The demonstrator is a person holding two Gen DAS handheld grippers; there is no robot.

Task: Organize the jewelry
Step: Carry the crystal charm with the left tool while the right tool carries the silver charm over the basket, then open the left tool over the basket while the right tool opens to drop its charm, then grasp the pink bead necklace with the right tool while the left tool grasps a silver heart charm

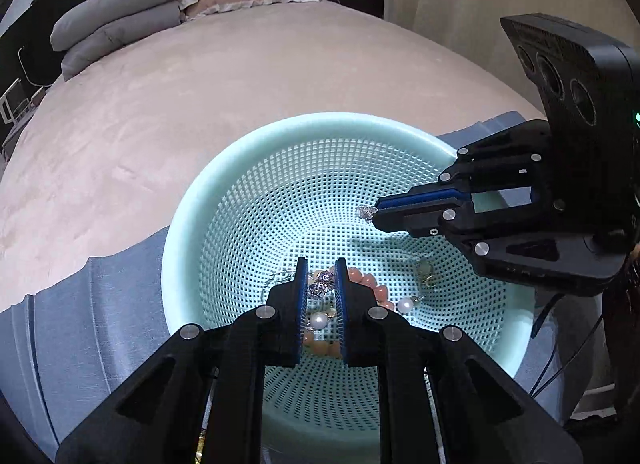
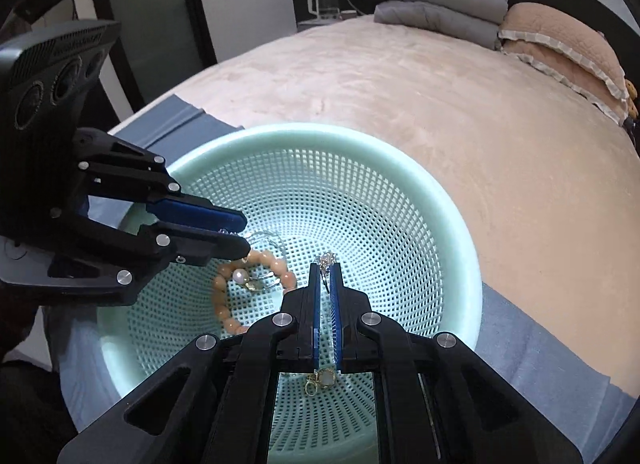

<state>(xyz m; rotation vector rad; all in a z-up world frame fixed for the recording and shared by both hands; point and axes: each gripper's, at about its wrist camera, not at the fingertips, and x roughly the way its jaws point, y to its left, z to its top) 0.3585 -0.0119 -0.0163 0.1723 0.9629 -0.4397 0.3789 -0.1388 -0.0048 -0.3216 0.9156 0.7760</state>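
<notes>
My right gripper (image 2: 327,264) jaws are pinched shut on a sparkly, light silver piece (image 1: 365,211) above the basket (image 1: 240,151) on the bed. My left gripper (image 1: 321,264) jaws are narrowly parted around a crystal piece (image 1: 322,284). Beads (image 2: 224,304) lie below; these small, slippery pieces are best gripped at a solid part.

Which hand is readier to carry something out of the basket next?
Right. The right gripper pinches a sparkly silver piece, held above the basket floor. The left gripper sits low over the orange bead bracelet, and its grip is unclear.
</notes>
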